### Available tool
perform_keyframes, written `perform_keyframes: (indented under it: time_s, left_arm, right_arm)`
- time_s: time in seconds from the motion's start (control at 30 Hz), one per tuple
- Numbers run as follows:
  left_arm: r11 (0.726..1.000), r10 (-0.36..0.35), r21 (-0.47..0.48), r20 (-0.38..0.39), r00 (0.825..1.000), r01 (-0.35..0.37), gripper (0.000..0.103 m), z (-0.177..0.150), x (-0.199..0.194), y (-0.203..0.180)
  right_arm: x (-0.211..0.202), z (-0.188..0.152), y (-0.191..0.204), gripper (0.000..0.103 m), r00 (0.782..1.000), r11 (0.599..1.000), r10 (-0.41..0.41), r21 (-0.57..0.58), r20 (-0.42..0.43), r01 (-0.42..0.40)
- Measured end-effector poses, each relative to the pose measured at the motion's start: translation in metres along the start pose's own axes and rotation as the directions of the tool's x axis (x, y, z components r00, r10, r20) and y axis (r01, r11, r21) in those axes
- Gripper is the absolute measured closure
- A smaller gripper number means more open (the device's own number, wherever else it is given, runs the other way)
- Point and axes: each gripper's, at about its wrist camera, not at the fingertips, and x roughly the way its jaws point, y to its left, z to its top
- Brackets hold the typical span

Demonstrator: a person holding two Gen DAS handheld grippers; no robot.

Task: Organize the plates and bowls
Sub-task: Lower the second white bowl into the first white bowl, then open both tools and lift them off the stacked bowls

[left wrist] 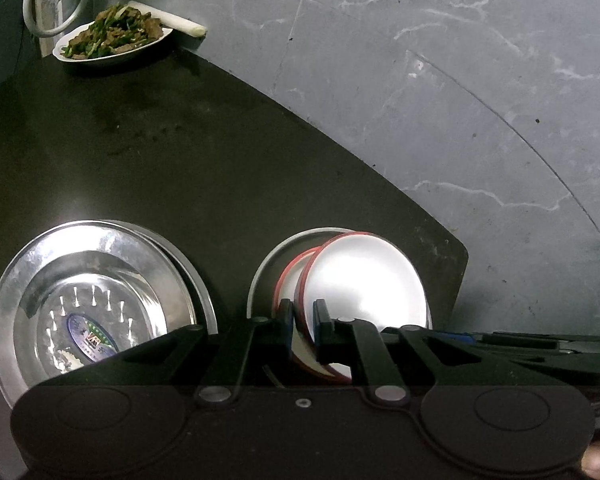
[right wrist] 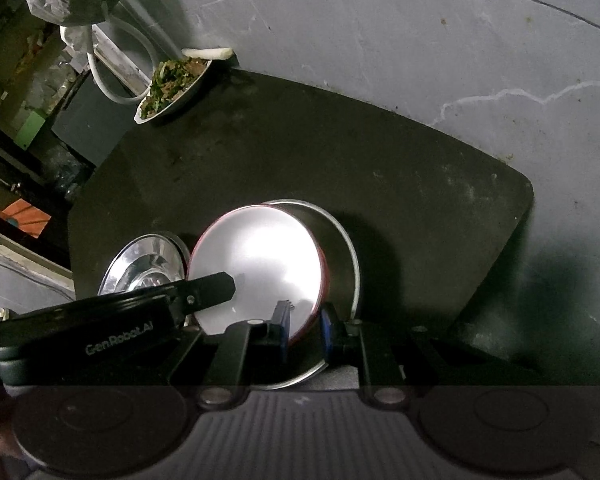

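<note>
Left gripper (left wrist: 303,316) is pinching the red-rimmed bowl (left wrist: 363,276); right gripper (right wrist: 305,318) is seemingly pinching the same rim, the steel plate (left wrist: 88,292) sitting beside it on the tabletop (left wrist: 180,160).

Left gripper (left wrist: 303,316) angled steeply downward, jaws nearly together and clamped on a bowl rim, right gripper (right wrist: 305,320) tilted down likewise, jaws narrow, pinching a rim

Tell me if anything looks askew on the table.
Yes. The red-rimmed bowl sits tilted in the steel plate, propped on another red-rimmed bowl, not nested flat. Both grippers pinch its rim.
</note>
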Motion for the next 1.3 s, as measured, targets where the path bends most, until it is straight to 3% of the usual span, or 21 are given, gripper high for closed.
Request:
perform_keyframes:
  time_s: [0.6, 0.67, 0.73, 0.83, 0.9, 1.0, 1.2, 1.3]
  left_arm:
    - [1.0, -0.001, -0.031, 0.022, 1.0, 0.002, 0.08, -0.006, -0.01, 0.01]
    - [0.999, -0.011, -0.031, 0.034, 0.999, 0.012, 0.074, -0.007, -0.013, 0.01]
    - [1.0, 0.009, -0.022, 0.051, 0.999, -0.008, 0.044, -0.007, -0.019, 0.009]
    - [1.0, 0.021, -0.016, 0.088, 0.996, -0.02, 0.036, -0.006, -0.029, 0.011]
    - [1.0, 0.011, -0.01, 0.11, 0.994, -0.01, 0.028, -0.002, -0.035, 0.013]
    - [0.998, 0.015, 0.06, 0.133, 0.991, -0.023, 0.016, 0.006, -0.041, 0.019]
    - [0.971, 0.068, 0.223, 0.094, 0.993, -0.088, 0.008, 0.017, -0.041, 0.031]
    - [0.961, 0.083, 0.258, 0.068, 0.994, -0.098, 0.008, 0.012, -0.04, 0.032]
  right_arm:
    - [-0.007, -0.001, -0.003, 0.08, 1.0, 1.0, 0.009, -0.006, 0.014, -0.009]
    - [-0.008, -0.001, -0.002, 0.079, 1.0, 1.0, 0.007, -0.01, 0.02, -0.006]
    - [-0.011, -0.001, -0.001, 0.079, 1.0, 1.0, 0.004, -0.015, 0.029, -0.004]
    - [-0.019, 0.0, -0.003, 0.068, 0.999, 1.0, 0.015, -0.02, 0.051, -0.014]
    - [-0.025, 0.0, -0.005, 0.05, 0.997, 1.0, 0.016, -0.017, 0.07, -0.015]
    - [-0.033, 0.002, -0.008, 0.041, 0.996, 1.0, 0.005, -0.024, 0.093, -0.002]
    - [-0.037, 0.0, -0.014, 0.018, 0.994, 0.995, -0.043, -0.087, 0.096, 0.051]
    - [-0.034, -0.002, -0.019, 0.016, 0.996, 0.994, -0.048, -0.094, 0.071, 0.055]
